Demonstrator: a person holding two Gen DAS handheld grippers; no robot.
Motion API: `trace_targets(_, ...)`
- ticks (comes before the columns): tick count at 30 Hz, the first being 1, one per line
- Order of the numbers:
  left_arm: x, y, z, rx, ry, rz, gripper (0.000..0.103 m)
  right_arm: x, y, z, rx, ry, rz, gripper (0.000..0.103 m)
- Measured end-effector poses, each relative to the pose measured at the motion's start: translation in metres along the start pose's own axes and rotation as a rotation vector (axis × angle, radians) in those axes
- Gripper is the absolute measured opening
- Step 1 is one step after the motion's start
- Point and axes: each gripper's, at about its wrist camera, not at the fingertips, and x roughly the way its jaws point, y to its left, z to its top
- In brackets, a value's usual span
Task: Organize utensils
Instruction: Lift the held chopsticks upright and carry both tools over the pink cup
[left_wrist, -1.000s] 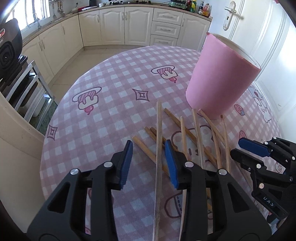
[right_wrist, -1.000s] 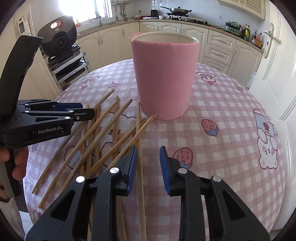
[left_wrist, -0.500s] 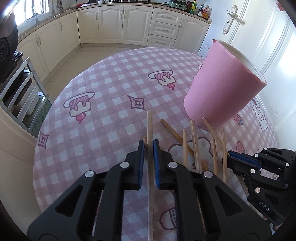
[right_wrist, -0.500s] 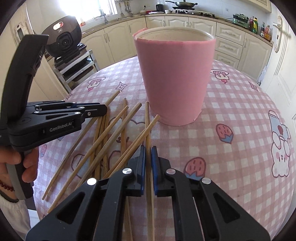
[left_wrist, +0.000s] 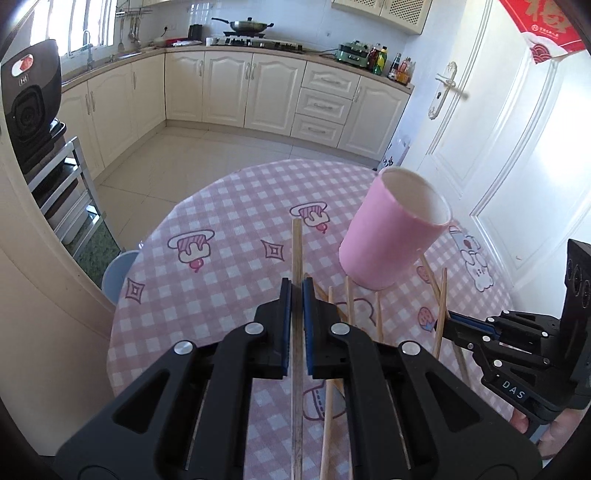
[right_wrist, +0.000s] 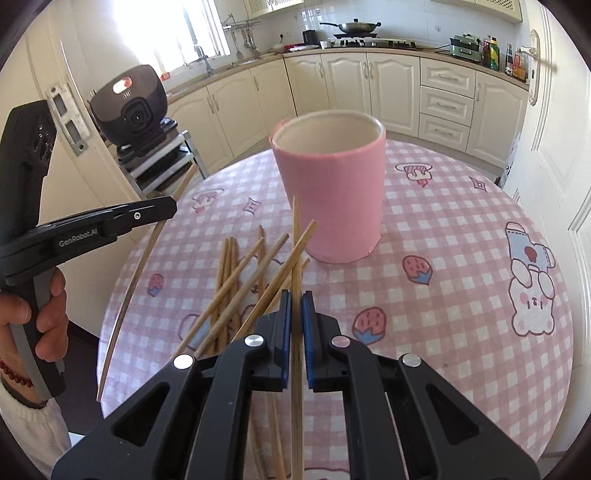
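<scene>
Left hand-held gripper (left_wrist: 296, 291) clamped on a chopstick (left_wrist: 296, 251), right hand-held gripper (right_wrist: 296, 295) clamped likewise on another chopstick (right_wrist: 296, 236), both angled downward, left hand (right_wrist: 44, 314) wrapped around its handle

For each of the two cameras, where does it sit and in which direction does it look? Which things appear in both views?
Left wrist view: sits on the left gripper, looks forward and down over the pink checked tablecloth; jaws shut on a thin wooden chopstick; the right gripper shows at right.
Right wrist view: sits on the right gripper, faces the tall pink cylindrical holder; jaws shut on a second wooden chopstick; the left gripper and a hand show at left.
Shared: holder, tablecloth, the loose chopsticks, kitchen cabinets.
</scene>
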Motion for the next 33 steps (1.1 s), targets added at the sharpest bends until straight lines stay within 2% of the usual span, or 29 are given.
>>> trace_targets(7,-0.048,-0.015,0.006,0.035,-0.087,-0.03,0.006,-0.032,0.009,0.008,-0.016,-0.083,-0.032,0.005)
trace_targets(11,-0.068,-0.022,0.011,0.04,-0.127,-0.063,0.006,-0.049,0.022,0.019,-0.081,-0.126,-0.179,0.005)
trace_targets(18,-0.08,-0.036,0.026,0.042,-0.196,-0.056,0.006,-0.076,0.021,0.037,-0.096,-0.223,-0.246,0.005)
trace_targets(21,-0.084,-0.042,0.032,0.045,-0.22,-0.062,0.006,-0.087,0.02,0.043,-0.102,-0.256,-0.239,0.005)
trace_targets(27,-0.089,-0.055,0.049,0.047,-0.258,-0.098,0.006,-0.109,0.023,0.062,-0.102,-0.315,-0.17,0.005)
trace_targets(33,-0.095,-0.071,0.074,0.068,-0.33,-0.09,0.006,-0.13,0.026,0.089,-0.123,-0.377,-0.133,0.005)
